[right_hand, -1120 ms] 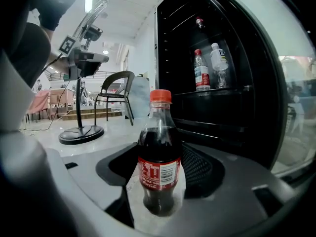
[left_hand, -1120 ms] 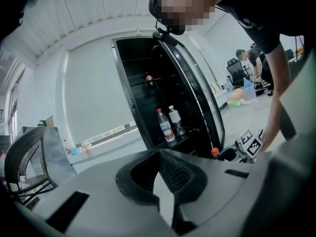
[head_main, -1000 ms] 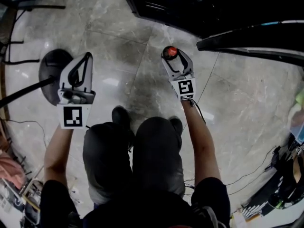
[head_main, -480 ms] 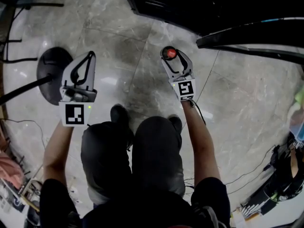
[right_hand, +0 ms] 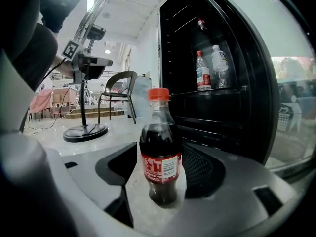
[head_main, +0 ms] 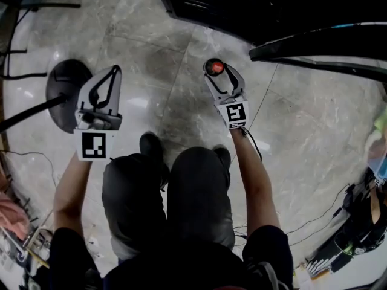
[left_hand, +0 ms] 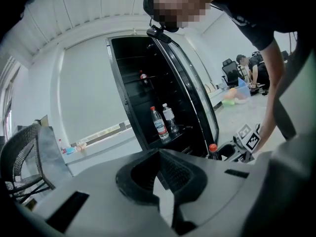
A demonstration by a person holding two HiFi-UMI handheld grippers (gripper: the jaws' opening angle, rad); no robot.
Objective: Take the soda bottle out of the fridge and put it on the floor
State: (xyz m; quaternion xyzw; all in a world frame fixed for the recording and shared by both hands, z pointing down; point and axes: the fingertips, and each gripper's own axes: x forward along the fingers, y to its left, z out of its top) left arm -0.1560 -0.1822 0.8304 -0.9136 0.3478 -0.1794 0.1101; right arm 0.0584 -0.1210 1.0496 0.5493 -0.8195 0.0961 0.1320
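The soda bottle point(right_hand: 160, 154), dark cola with a red cap and red label, stands upright with its base on the marble floor point(head_main: 151, 47). My right gripper point(right_hand: 159, 149) is shut on it, a pad against each side. From the head view only the bottle's red cap point(head_main: 214, 67) shows, at the tip of the right gripper point(head_main: 216, 72), just in front of the black fridge point(head_main: 242, 5). My left gripper point(head_main: 112, 72) hovers to the left, shut and empty. In the left gripper view the jaws point(left_hand: 159, 157) meet, and the soda bottle's cap point(left_hand: 213, 148) shows at the right.
The fridge door point(head_main: 320, 41) stands open to the right. Two clear bottles point(right_hand: 203, 72) remain on a fridge shelf. A fan stand's round base point(head_main: 63, 92) lies left of my left gripper; a chair point(right_hand: 118, 95) stands beyond. Cables point(head_main: 314, 222) trail at the right.
Both grippers have shifted only a few pixels. The bottle stays upright in the same spot between the right jaws.
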